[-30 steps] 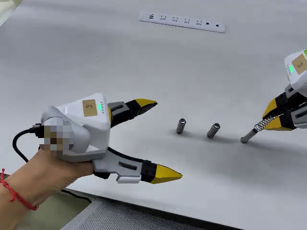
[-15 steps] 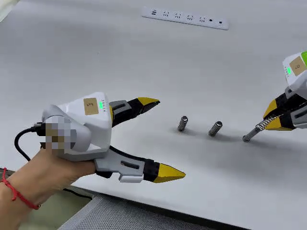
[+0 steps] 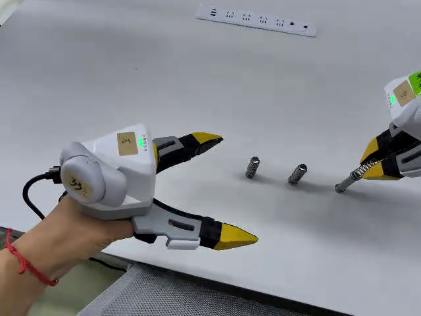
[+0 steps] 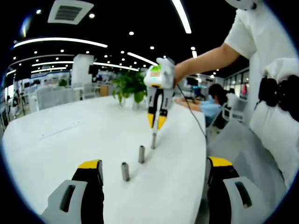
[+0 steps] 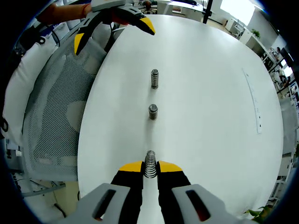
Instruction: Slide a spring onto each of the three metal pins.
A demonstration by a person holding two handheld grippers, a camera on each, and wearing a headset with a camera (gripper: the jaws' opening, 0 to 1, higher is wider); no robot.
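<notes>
A white power strip [image 3: 256, 20] is laid flat near the far edge of the pale bench [image 3: 118, 72]. A grey mesh panel [image 3: 148, 296] is seen below its near edge, and a leafy plant [image 4: 131, 87] past the bench.

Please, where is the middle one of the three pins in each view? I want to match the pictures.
Head view: the middle pin stands right of centre.
Left gripper view: the middle pin is low, near centre, second in the row.
Right gripper view: the middle pin is at centre, beyond the spring.
Shared landmark: the right gripper, shut on the spring at the neighbouring pin.
</notes>
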